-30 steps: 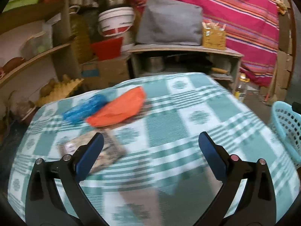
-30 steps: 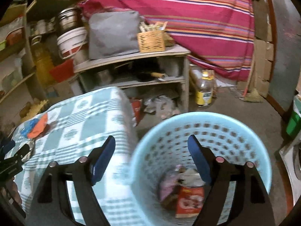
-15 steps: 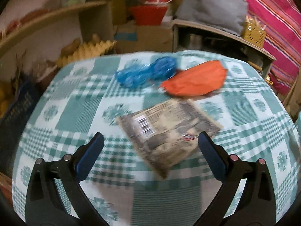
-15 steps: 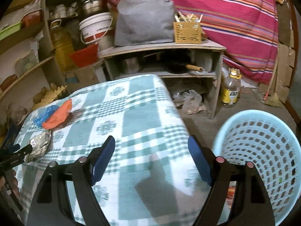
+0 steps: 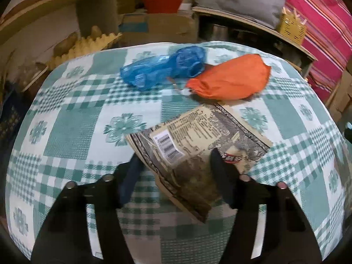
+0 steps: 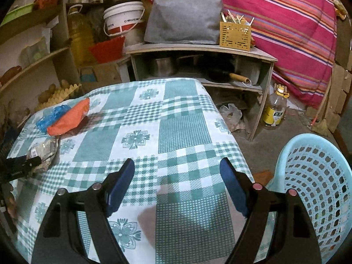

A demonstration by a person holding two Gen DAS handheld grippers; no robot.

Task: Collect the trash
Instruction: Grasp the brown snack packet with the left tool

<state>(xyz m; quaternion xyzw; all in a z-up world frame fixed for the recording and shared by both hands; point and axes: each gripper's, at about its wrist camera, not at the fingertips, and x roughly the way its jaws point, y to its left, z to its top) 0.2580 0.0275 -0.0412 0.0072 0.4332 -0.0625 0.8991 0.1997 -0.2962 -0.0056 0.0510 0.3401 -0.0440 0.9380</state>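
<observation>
A printed food wrapper (image 5: 198, 140) lies on the green checked tablecloth (image 5: 72, 129). My left gripper (image 5: 175, 162) has closed in around the wrapper's near end, its fingers at both edges of it. Behind it lie a blue plastic bag (image 5: 162, 68) and an orange bag (image 5: 231, 79). My right gripper (image 6: 177, 176) is open and empty over the table's near right part. The light blue trash basket (image 6: 319, 187) stands on the floor to its right. The wrapper (image 6: 44, 149), orange bag (image 6: 68, 118) and blue bag (image 6: 52, 114) show at the table's left in the right wrist view.
A low wooden shelf (image 6: 198, 50) with pots, a grey cushion and a yellow basket stands behind the table. An oil bottle (image 6: 275, 110) stands on the floor. Shelves with buckets and a jug (image 6: 77, 37) fill the left. A striped cloth (image 6: 286, 22) hangs at the back.
My left gripper has moved forward onto the wrapper and narrowed around it. My right gripper has swung left from the basket to over the table.
</observation>
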